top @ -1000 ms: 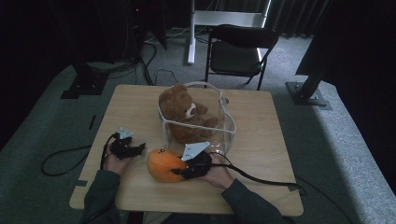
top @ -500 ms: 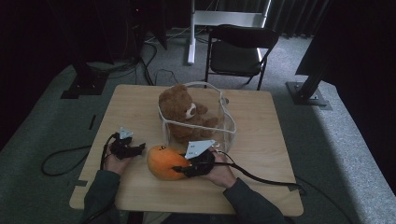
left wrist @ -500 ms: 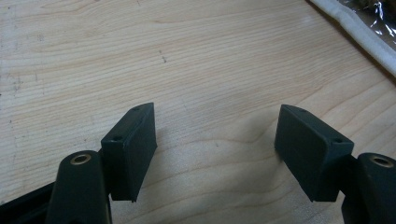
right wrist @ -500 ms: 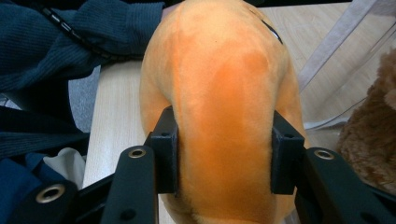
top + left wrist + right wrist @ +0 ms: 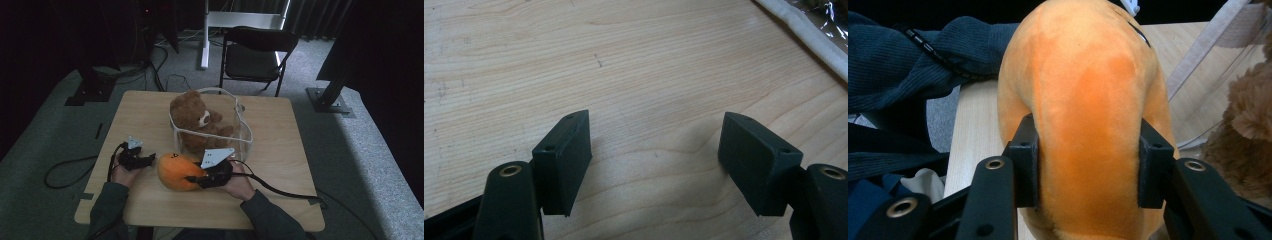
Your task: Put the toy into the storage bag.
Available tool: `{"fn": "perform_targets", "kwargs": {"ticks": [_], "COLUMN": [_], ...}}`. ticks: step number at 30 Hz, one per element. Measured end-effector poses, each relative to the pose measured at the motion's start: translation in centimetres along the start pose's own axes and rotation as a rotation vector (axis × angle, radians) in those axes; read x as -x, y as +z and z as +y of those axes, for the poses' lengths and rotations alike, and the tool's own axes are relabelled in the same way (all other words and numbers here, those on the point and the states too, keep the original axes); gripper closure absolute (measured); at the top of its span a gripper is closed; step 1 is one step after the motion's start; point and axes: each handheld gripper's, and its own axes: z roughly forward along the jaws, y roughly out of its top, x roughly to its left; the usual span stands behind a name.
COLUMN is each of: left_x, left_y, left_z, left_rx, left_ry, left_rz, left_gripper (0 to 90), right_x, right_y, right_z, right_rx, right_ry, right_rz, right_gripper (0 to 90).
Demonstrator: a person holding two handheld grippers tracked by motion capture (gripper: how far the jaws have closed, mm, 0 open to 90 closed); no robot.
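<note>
Little has changed since the earlier frames: the orange plush toy [image 5: 179,171] has edged slightly left along the near part of the wooden table [image 5: 280,150], carried by the right gripper [image 5: 196,179], while the left gripper [image 5: 148,160] has kept its place.

Just behind the toy stands the clear basket [image 5: 244,131] with its white rim, and a brown teddy bear [image 5: 196,120] already sits inside, filling its left half. The toy lies just in front of the basket's near wall. The right gripper's pads [image 5: 1029,160] are clamped on the toy's soft body, pressing visibly into the plush. The left gripper rests near the toy's left side, its pads [image 5: 564,160] spread wide over bare wood with nothing between them.

If the toy is bound for the basket, as seems likely, lift it well above the near rim first, then carry it to the free right half. Because the plush yields, hold the squeeze steady so it cannot slip.
</note>
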Motion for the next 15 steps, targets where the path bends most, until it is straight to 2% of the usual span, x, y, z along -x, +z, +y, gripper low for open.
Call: {"fn": "perform_targets", "kwargs": {"ticks": [15], "left_x": [0.0], "left_y": [0.0], "left_z": [0.0], "left_rx": [0.001], "left_ry": [0.000], "left_rz": [0.000], "left_gripper": [30.0], "right_x": [0.0], "right_y": [-1.1], "right_z": [0.5], "right_rx": [0.037], "right_ry": [-0.003], "right_rz": [-0.004], "right_gripper": [55.3]}}
